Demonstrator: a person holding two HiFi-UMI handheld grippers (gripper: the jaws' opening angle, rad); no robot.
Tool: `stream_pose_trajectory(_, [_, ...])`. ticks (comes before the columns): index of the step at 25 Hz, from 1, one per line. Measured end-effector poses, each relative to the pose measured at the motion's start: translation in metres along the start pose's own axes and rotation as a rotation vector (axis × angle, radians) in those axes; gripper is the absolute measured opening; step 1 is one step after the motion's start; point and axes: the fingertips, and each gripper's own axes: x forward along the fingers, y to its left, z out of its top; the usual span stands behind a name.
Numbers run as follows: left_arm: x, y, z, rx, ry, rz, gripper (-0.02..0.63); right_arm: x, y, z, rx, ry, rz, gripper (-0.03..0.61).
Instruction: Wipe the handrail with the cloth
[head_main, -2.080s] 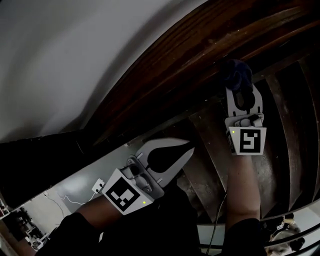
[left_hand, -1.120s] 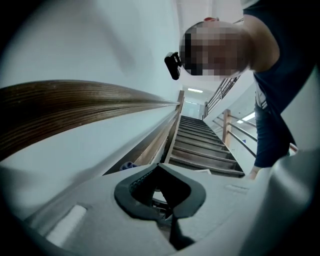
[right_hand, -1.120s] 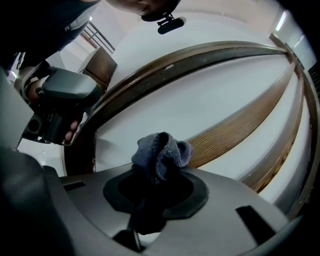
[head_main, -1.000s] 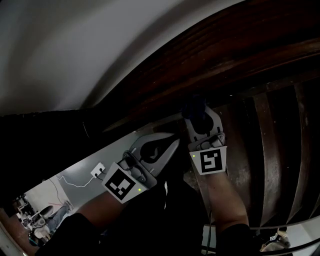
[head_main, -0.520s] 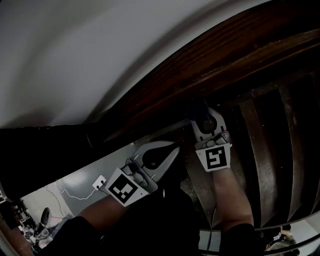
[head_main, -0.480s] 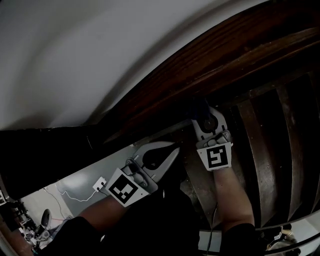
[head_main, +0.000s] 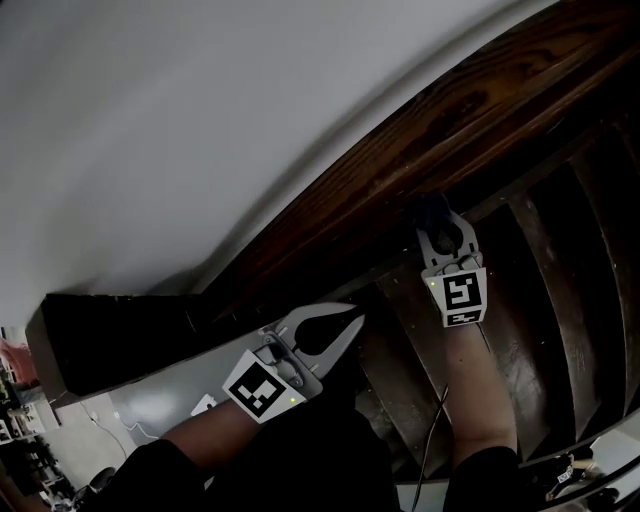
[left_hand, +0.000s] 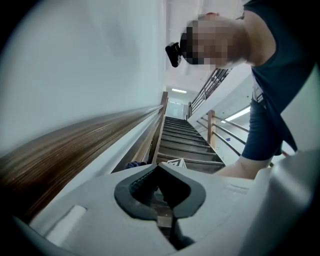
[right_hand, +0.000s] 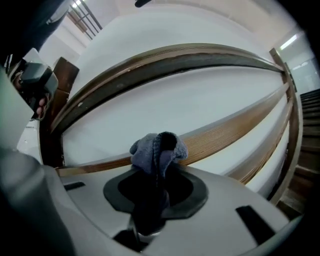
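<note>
The dark wooden handrail (head_main: 400, 160) runs diagonally along the white wall. My right gripper (head_main: 441, 218) is shut on a bunched blue-grey cloth (head_main: 431, 209), which sits at the rail's near edge. In the right gripper view the cloth (right_hand: 158, 148) sticks up out of the jaws of the right gripper (right_hand: 160, 167), in front of a wooden band (right_hand: 225, 134). My left gripper (head_main: 347, 322) hangs lower left of it, shut and empty, off the rail. In the left gripper view the left gripper (left_hand: 159, 167) points up the stairs, with the rail (left_hand: 70, 147) blurred at its left.
Dark stair treads (head_main: 540, 290) lie to the right, below the rail. A white wall (head_main: 200, 120) fills the upper left. A second railing with posts (left_hand: 212, 127) borders the stairs' far side. A white floor with cables (head_main: 110, 425) shows at lower left.
The right gripper, still holding the cloth, slid down-left along the rail, then back a little up-right. The left gripper stayed shut below it.
</note>
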Motion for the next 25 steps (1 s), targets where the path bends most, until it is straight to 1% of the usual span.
stream_pose_trajectory(4, [0.017, -0.007, 0.015, 0.012, -0.007, -0.035, 0.005, -0.008, -0.052, 0.01, 0.015, 0.023, -0.09, 0.094])
stream_pose_trajectory(7, [0.024, -0.011, 0.023, 0.009, -0.012, -0.051, 0.005, -0.016, -0.08, 0.026, 0.02, 0.019, -0.143, 0.094])
stream_pose_trajectory(10, [0.026, -0.012, 0.028, -0.001, -0.02, -0.059, 0.005, -0.019, -0.094, 0.055, -0.028, -0.007, -0.159, 0.094])
stream_pose_trajectory(13, [0.022, -0.006, 0.025, -0.022, -0.025, -0.045, 0.005, -0.013, -0.098, 0.079, -0.084, -0.025, -0.173, 0.095])
stream_pose_trajectory(16, [0.013, 0.002, 0.016, -0.049, -0.023, -0.018, 0.005, -0.006, -0.09, 0.093, -0.126, -0.032, -0.18, 0.095])
stream_pose_trajectory(18, [0.006, 0.006, 0.01, -0.06, -0.021, -0.002, 0.005, 0.002, -0.076, 0.095, -0.16, -0.013, -0.169, 0.095])
stream_pose_trajectory(22, [-0.009, 0.012, -0.002, -0.076, -0.014, 0.024, 0.005, 0.018, -0.038, 0.081, -0.2, 0.04, -0.129, 0.095])
stream_pose_trajectory(25, [-0.021, 0.018, -0.011, -0.085, -0.014, 0.045, 0.005, 0.026, -0.006, 0.07, -0.183, 0.041, -0.097, 0.095])
